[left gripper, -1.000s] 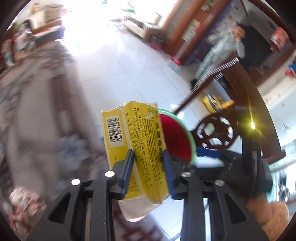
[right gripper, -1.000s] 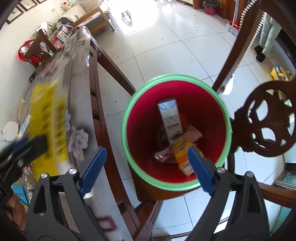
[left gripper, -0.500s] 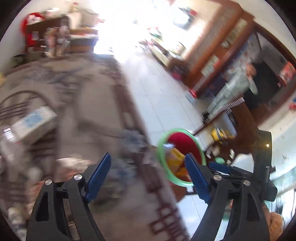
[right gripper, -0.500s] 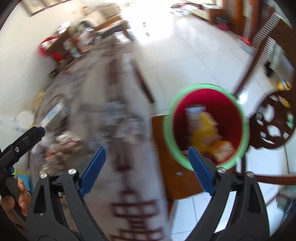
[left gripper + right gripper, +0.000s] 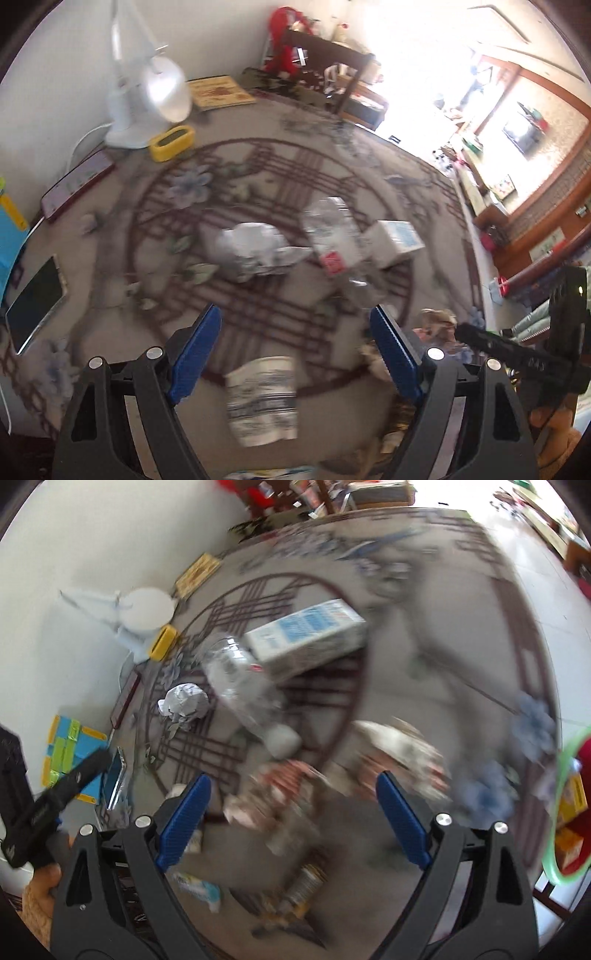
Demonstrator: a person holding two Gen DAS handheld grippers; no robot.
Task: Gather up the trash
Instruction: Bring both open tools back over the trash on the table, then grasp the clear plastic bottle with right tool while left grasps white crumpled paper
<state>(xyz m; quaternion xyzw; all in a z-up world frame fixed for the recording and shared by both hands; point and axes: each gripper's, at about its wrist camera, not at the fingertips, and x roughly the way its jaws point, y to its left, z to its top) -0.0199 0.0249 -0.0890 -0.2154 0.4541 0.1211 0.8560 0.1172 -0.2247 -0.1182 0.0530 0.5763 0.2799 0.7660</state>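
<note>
On the patterned tablecloth [image 5: 122,236] lie 1 crumpled paper ball [image 5: 255,251], 1 clear plastic bottle [image 5: 332,240], 1 blue-and-white carton [image 5: 306,635] and 1 paper cup [image 5: 264,402]. Only the right wrist view shows the green-rimmed red bin [image 5: 565,805] at the table's edge. The left gripper [image 5: 295,354] and right gripper [image 5: 291,819] gape wide, holding nothing.

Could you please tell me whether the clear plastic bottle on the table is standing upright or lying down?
Lying down. The clear plastic bottle rests on its side on the patterned tablecloth, beside the blue-and-white carton.
</note>
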